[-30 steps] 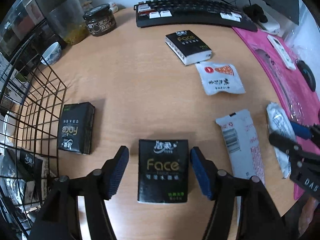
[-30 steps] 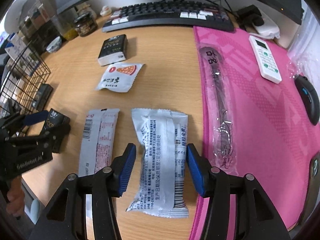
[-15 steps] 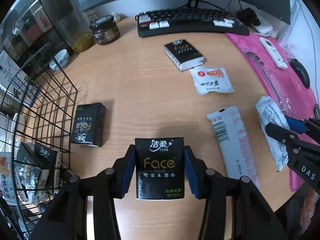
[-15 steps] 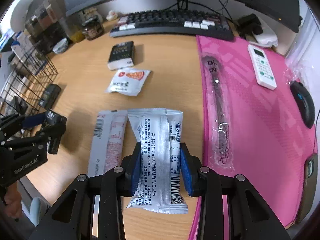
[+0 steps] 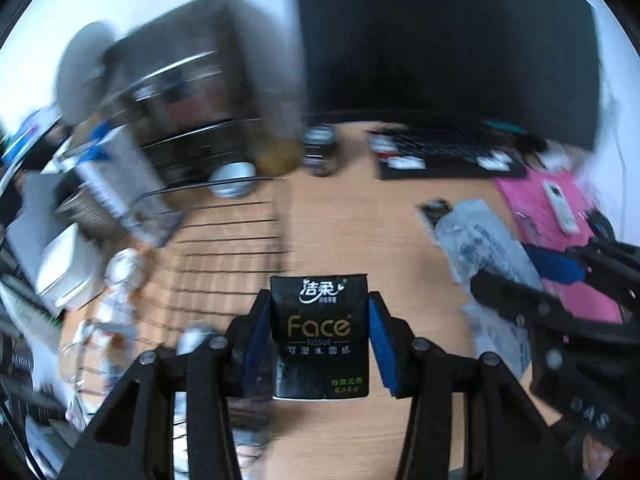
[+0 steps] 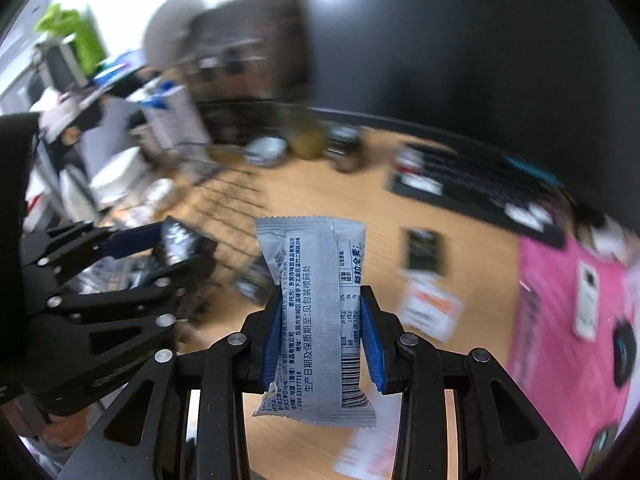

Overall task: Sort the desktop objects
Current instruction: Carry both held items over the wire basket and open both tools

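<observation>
Here the wire basket serves as landmark, standing at the left end of the wooden desk, its bars smeared by motion blur; just right of the basket and above the desk surface, the left gripper has its blue-padded fingers closed partway, pressed on both sides of a black tissue pack marked "Face", which is held upright clear of the desk; further right of the basket, the right gripper likewise has its fingers partly closed, clamped on a silver snack packet that stands upright between the pads, off the desk; beyond the basket toward the back edge stand a dark jar and, right of it, a black keyboard under a dark monitor; well to the right of the basket lie another black tissue pack and a white sachet on the wood; farthest from the basket is a pink mat carrying a white remote.
</observation>
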The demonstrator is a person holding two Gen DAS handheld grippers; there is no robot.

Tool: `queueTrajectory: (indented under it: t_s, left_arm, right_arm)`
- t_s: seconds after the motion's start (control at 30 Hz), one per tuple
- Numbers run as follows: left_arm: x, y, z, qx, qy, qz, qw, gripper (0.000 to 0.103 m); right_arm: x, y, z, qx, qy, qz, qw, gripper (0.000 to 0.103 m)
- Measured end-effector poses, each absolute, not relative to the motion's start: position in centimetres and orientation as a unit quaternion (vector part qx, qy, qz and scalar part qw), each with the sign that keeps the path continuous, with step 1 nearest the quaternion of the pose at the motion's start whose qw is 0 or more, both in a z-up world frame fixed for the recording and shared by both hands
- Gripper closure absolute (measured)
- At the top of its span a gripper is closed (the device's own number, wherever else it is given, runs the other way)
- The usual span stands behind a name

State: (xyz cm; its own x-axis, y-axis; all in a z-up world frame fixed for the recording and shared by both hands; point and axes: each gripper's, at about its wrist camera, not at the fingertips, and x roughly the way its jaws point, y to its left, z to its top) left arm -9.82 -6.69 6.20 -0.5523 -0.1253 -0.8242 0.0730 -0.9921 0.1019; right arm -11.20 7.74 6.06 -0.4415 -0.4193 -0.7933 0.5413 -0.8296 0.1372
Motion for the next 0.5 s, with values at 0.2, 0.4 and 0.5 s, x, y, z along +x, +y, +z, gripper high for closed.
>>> queueTrajectory:
  t_s: [0.2, 0.4, 0.5]
  left_arm:
    - [-7.2, -14.8, 7.2, 0.46, 0.001, -0.878, 0.132, 0.051]
    - [-4.9, -20.4, 5.1, 0.473, 0.036, -0.864, 0.171, 0.051]
    - [-4.0, -22.1, 4.1, 0.479, 0.05, -0.857, 0.182, 0.051]
  right_arm:
    - [-10.0, -1.1, 7.2, 0.434, 0.085, -0.824, 0.354, 0.067]
    - [-9.1, -7.3, 5.1, 0.454, 0.104, -0.794, 0.39, 0.067]
    - [-8.9, -9.3, 4.4, 0.456, 0.111, -0.789, 0.397, 0.067]
